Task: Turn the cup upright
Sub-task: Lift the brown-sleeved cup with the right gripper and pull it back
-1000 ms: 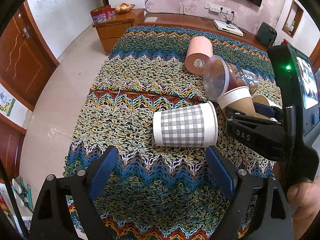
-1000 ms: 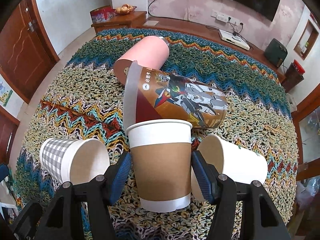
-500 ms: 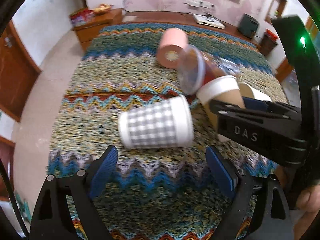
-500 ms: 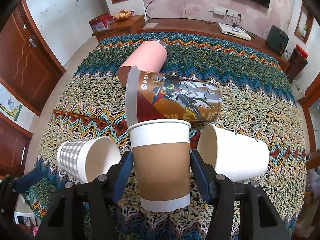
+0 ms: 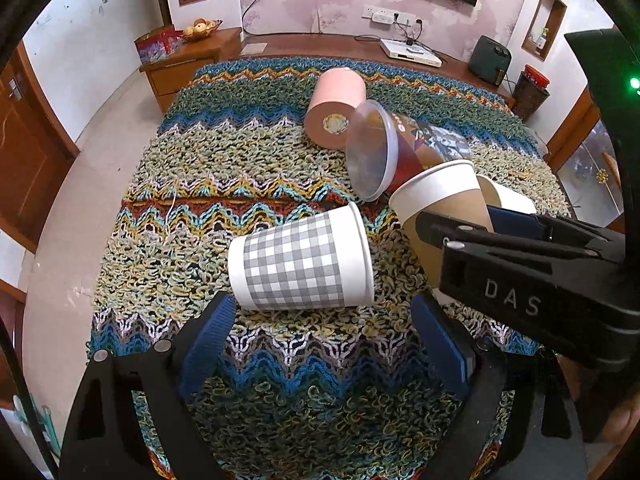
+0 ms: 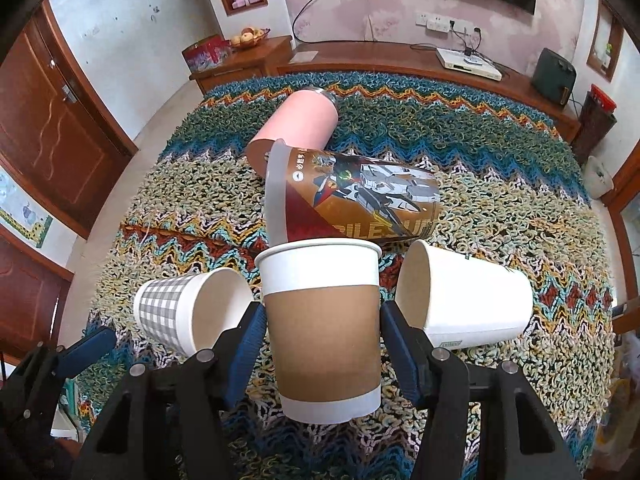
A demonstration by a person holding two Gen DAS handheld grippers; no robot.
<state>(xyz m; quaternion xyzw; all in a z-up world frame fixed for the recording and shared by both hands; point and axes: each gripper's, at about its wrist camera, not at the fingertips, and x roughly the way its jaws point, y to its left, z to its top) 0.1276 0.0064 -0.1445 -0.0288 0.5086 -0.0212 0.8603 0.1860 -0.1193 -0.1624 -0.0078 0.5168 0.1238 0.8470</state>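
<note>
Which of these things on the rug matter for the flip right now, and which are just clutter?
In play:
brown-sleeved cup, upright in the right gripper
left gripper, open near the checked cup

Lying about:
white cup
printed tumbler
pink bottle

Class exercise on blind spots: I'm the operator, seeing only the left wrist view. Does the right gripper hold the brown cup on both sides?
Observer: Yes. In the right wrist view, the right gripper has a pad against each side of the brown cup, which is mouth up.
Operator: What is behind that cup?
Observer: A white cup lying on its side, with its mouth toward the brown cup.
Operator: Is the checked cup empty?
Observer: Yes. The checked cup lies with its open mouth facing the right camera, and its inside is bare.
</note>
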